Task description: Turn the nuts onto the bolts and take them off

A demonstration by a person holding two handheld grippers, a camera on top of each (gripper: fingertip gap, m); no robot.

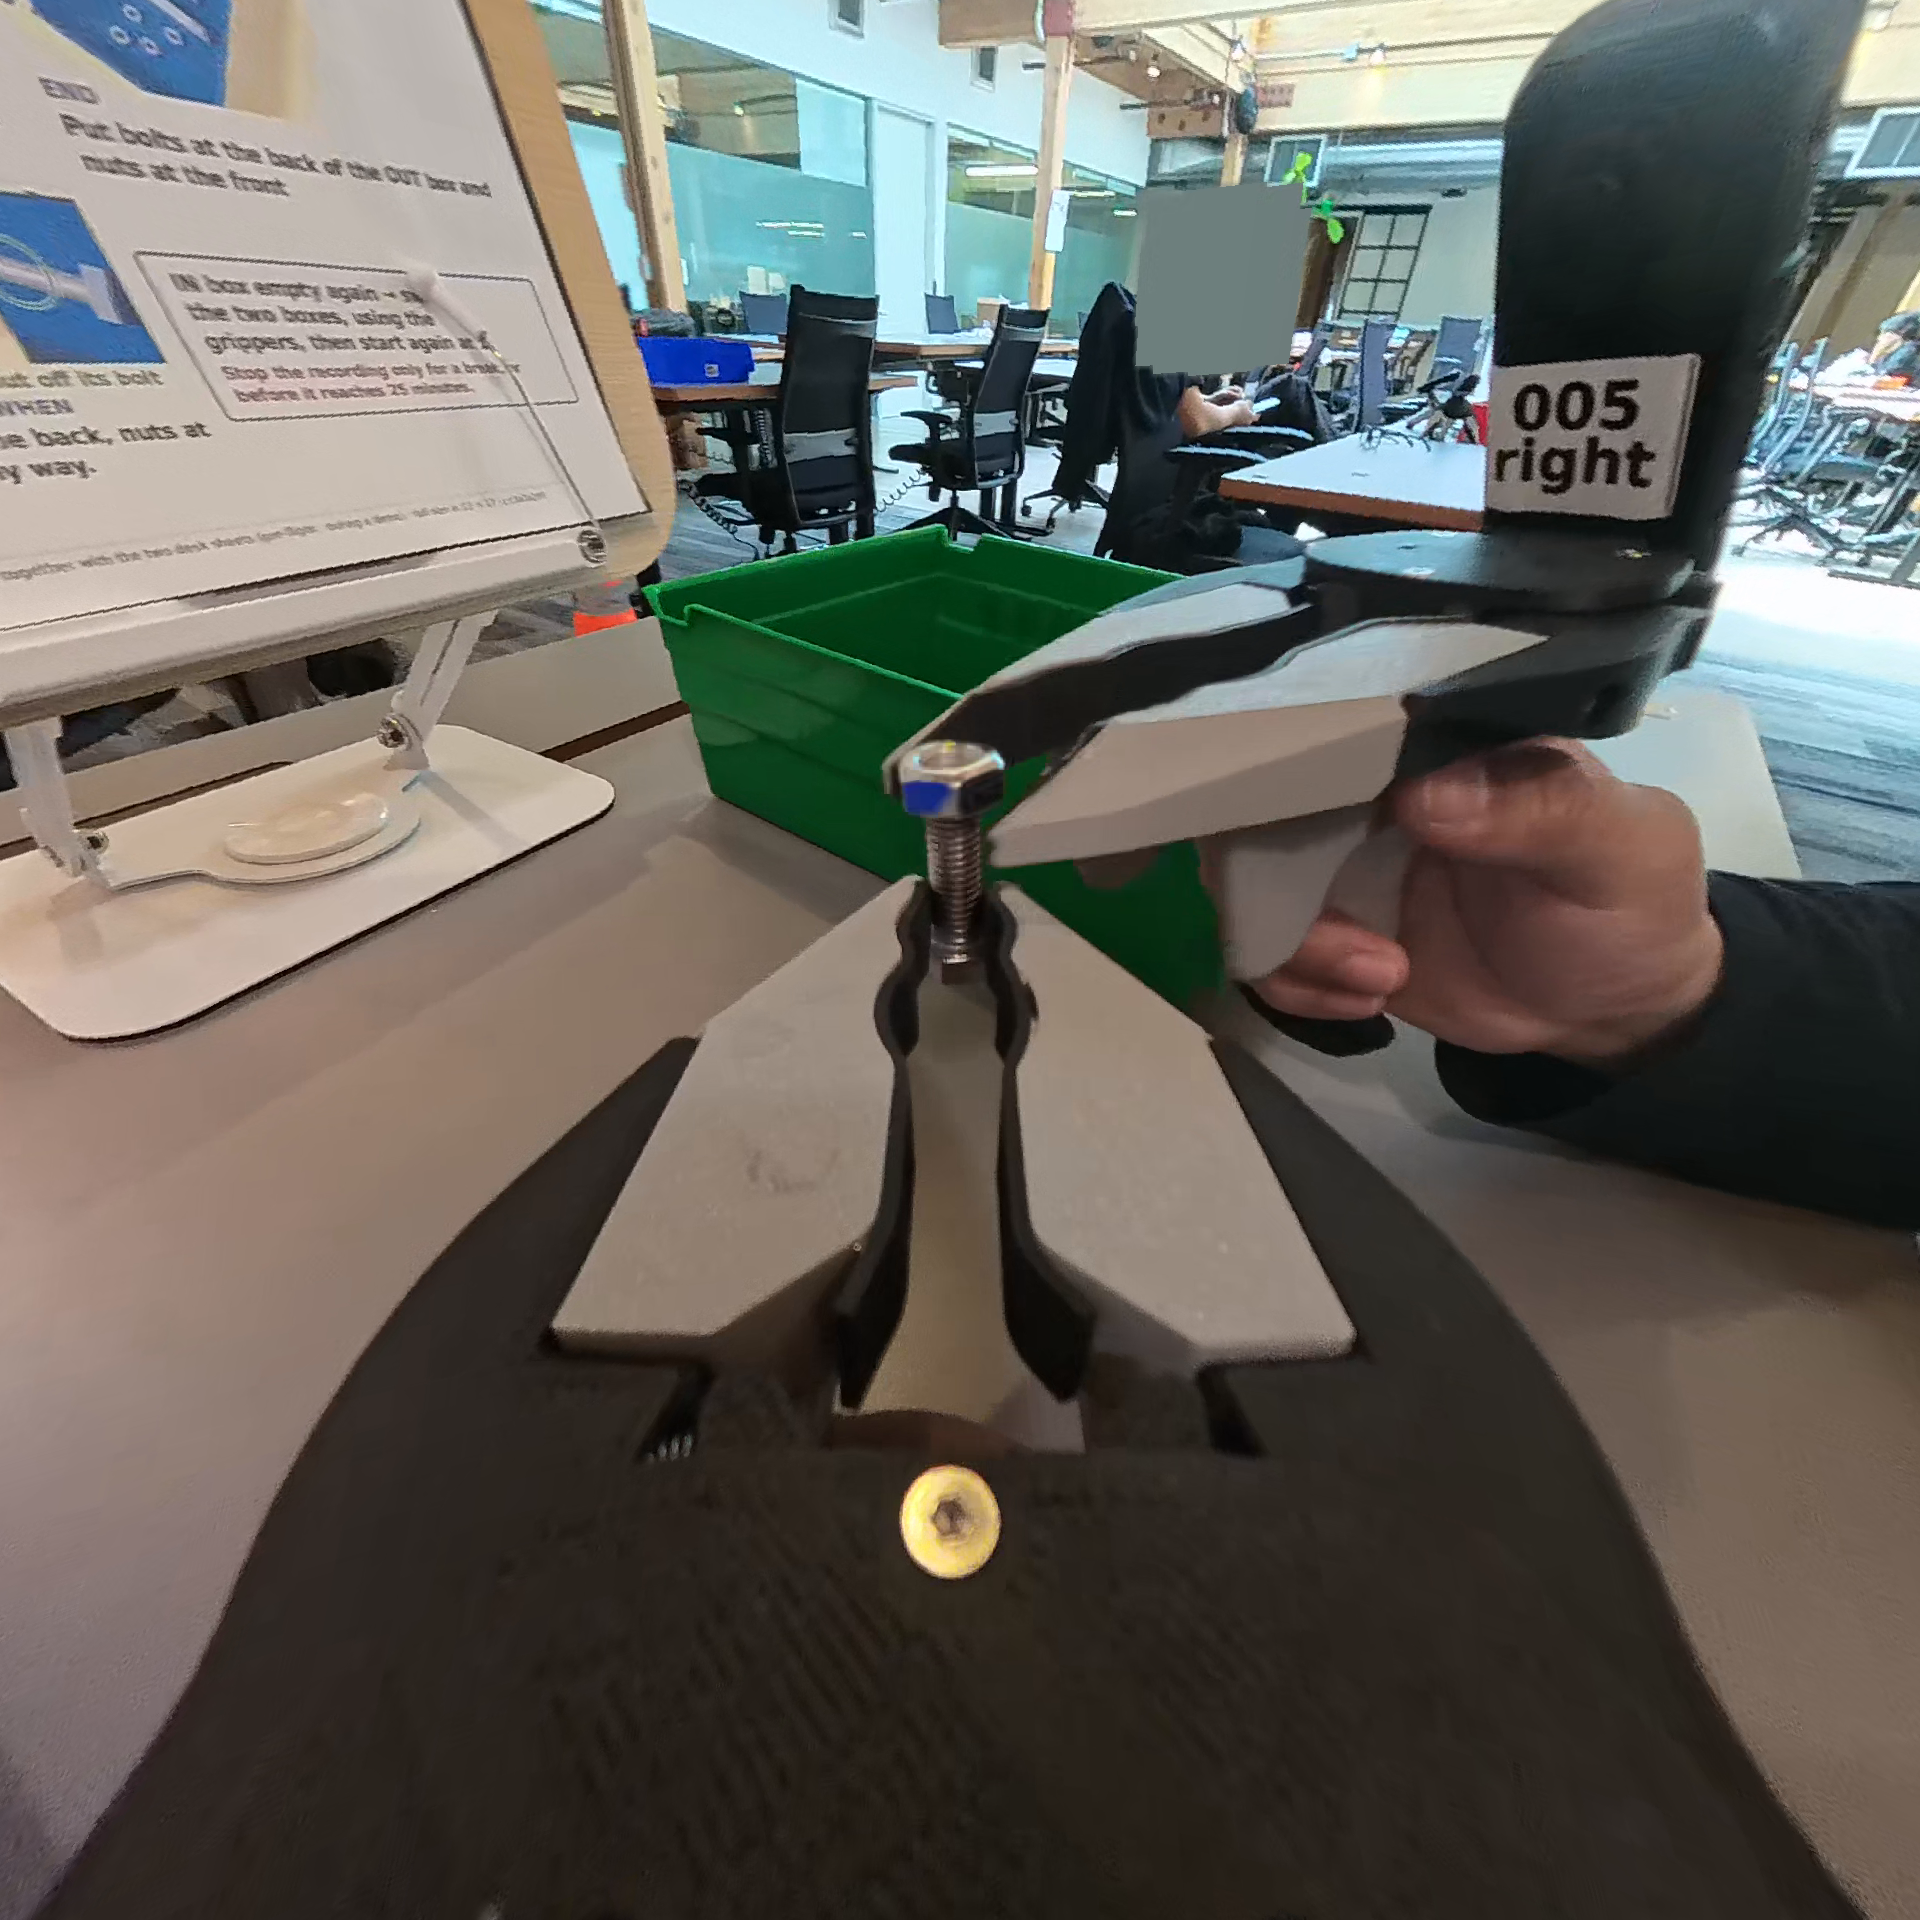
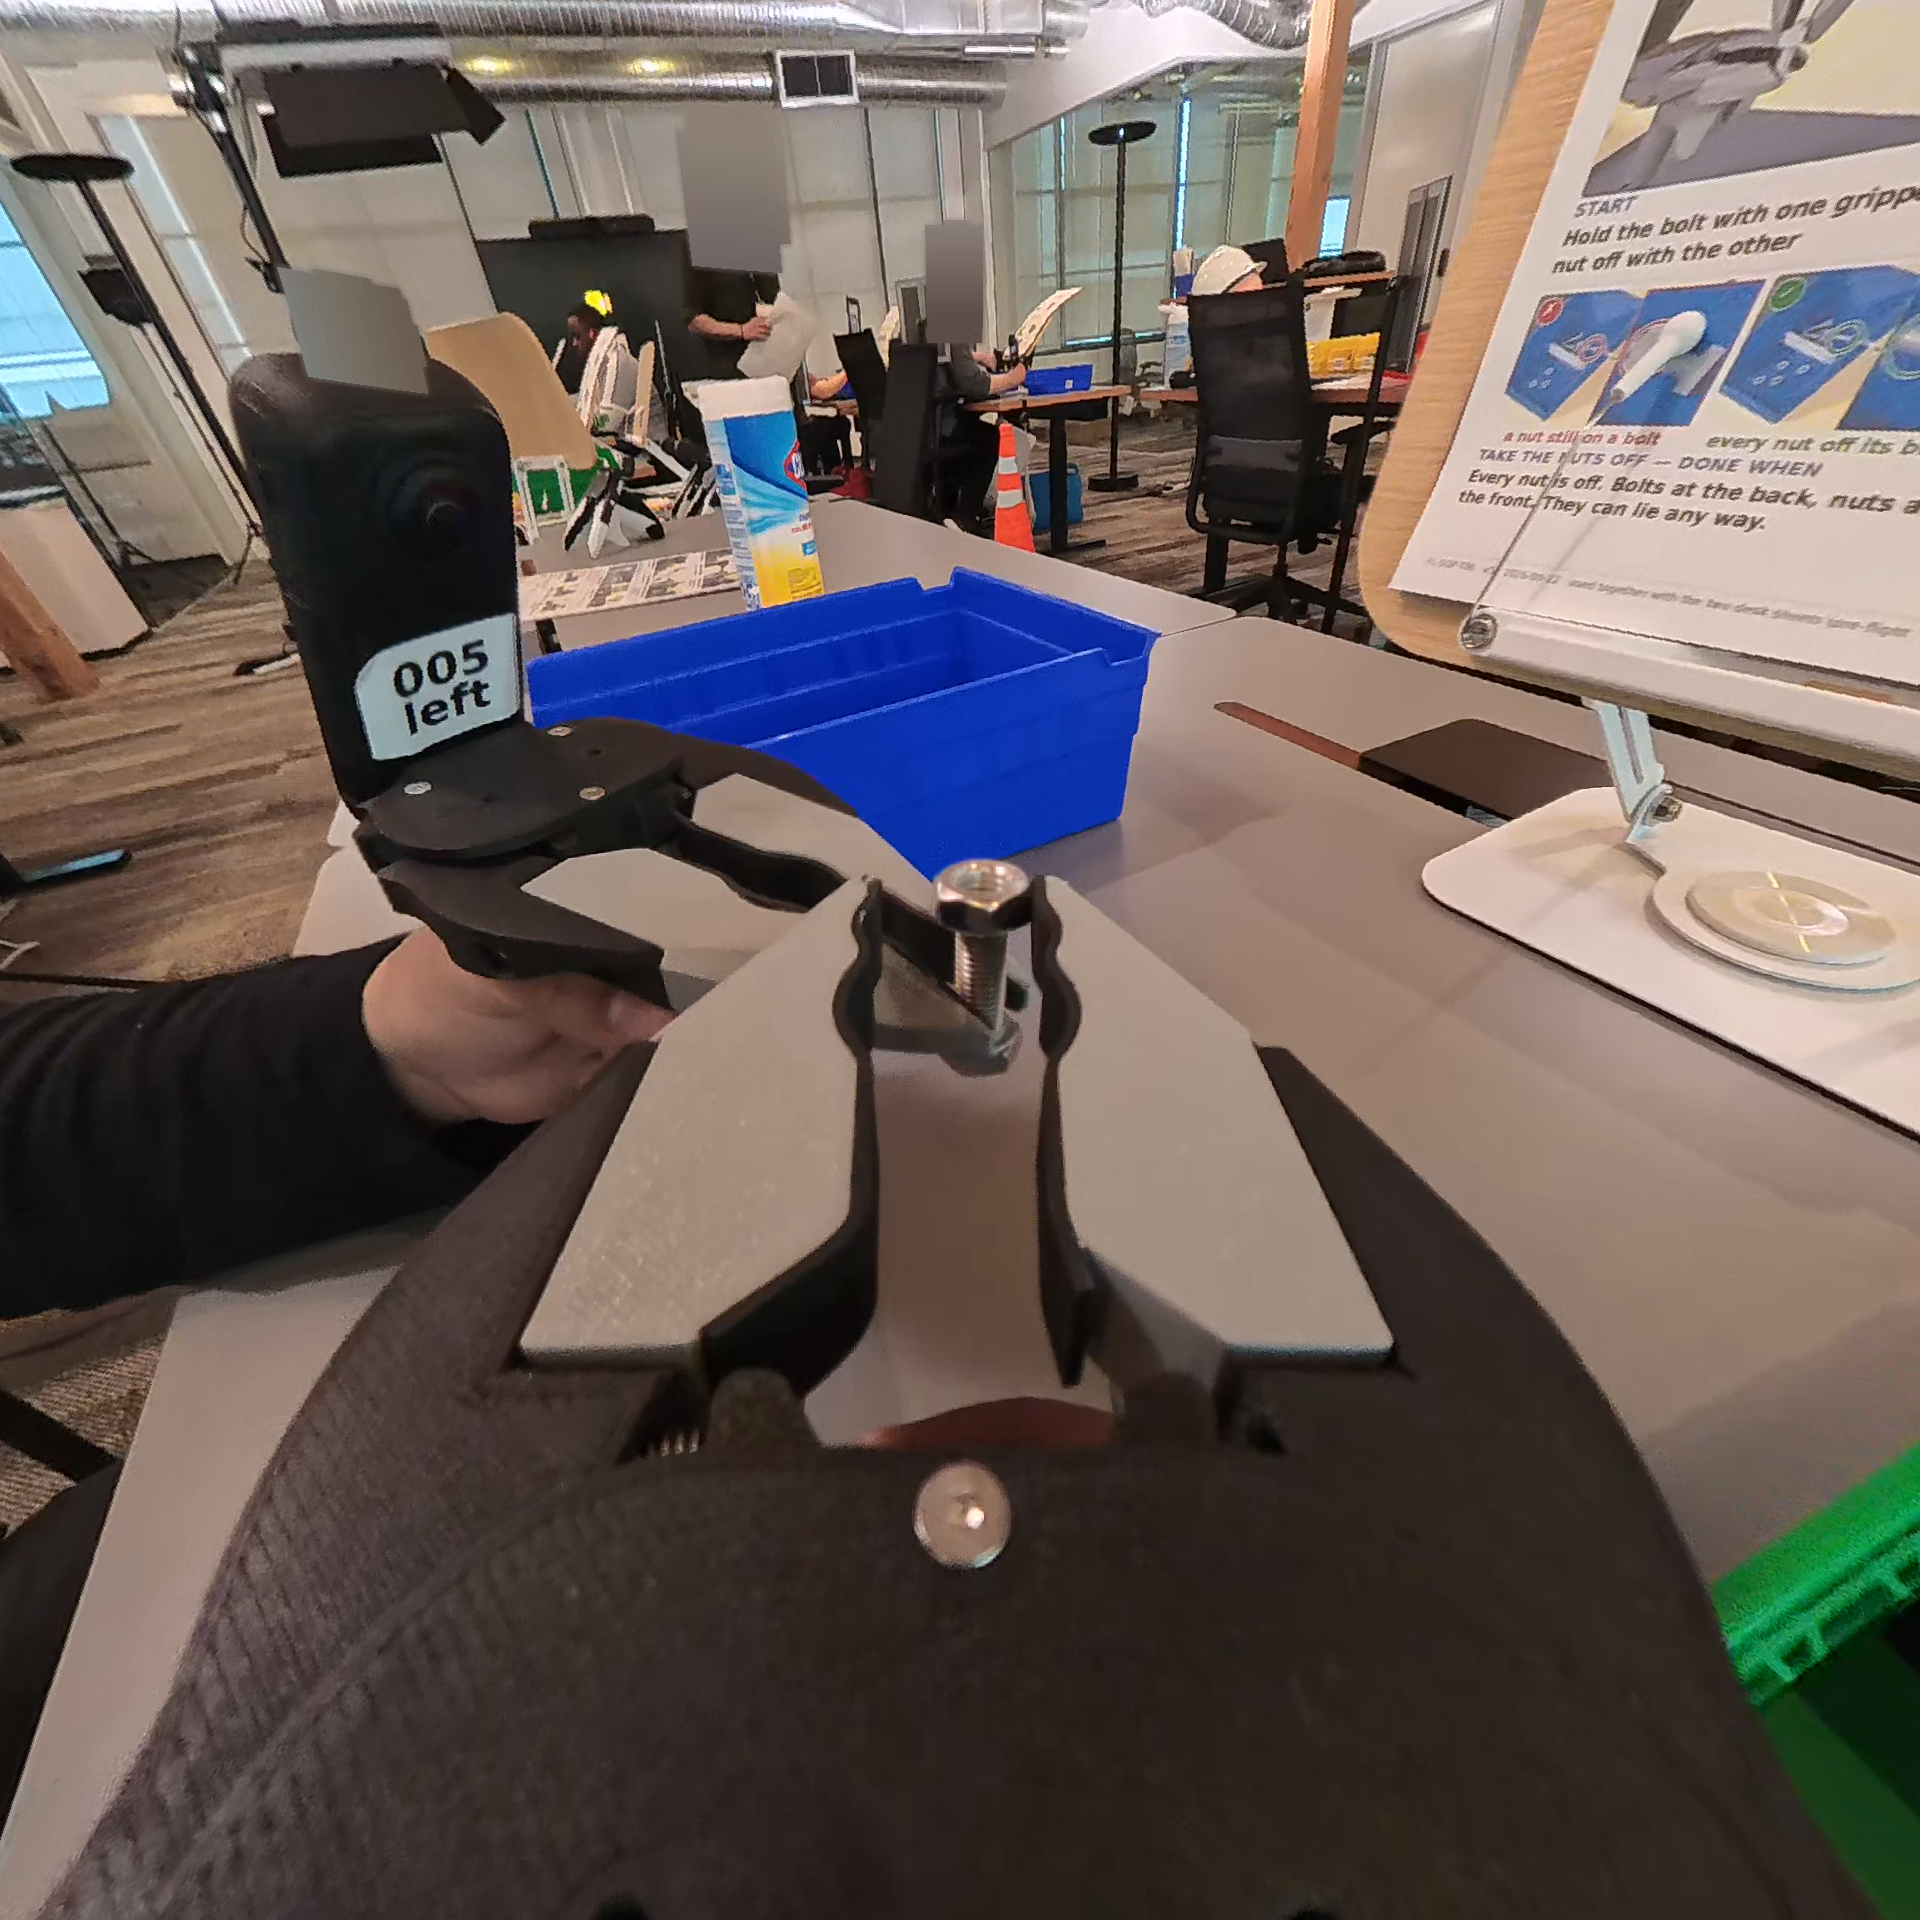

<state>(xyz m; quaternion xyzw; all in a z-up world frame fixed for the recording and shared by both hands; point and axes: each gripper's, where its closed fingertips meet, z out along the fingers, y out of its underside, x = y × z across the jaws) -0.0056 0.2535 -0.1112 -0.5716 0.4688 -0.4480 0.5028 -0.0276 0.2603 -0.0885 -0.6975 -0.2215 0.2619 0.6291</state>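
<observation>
While we hold the bolt [image 1: 954,894] upright above the grey table [image 1: 312,1143], the left gripper [image 1: 956,935] has its two fingers drawn nearly together on the lower part of the threaded shank, just above the bolt head. At the top of the bolt sits the nut [image 1: 943,781], and the right gripper [image 1: 987,800] reaches in from the right with its fingers around that nut; in the right wrist view the right gripper [image 2: 951,914] is narrowly parted with the nut [image 2: 981,896] between its tips, though we cannot tell whether both fingers press on it. The bolt [image 2: 982,977] stands vertical there, with the left gripper [image 2: 966,1013] coming in from the left. Our hand [image 1: 1475,894] grips the right tool's handle. Just beyond the bolt on the far right is a green bin [image 1: 831,644]; a blue bin [image 2: 883,696] lies on the far left. A white stand [image 1: 312,831] carrying an instruction sheet [image 1: 291,312] rises between them.
</observation>
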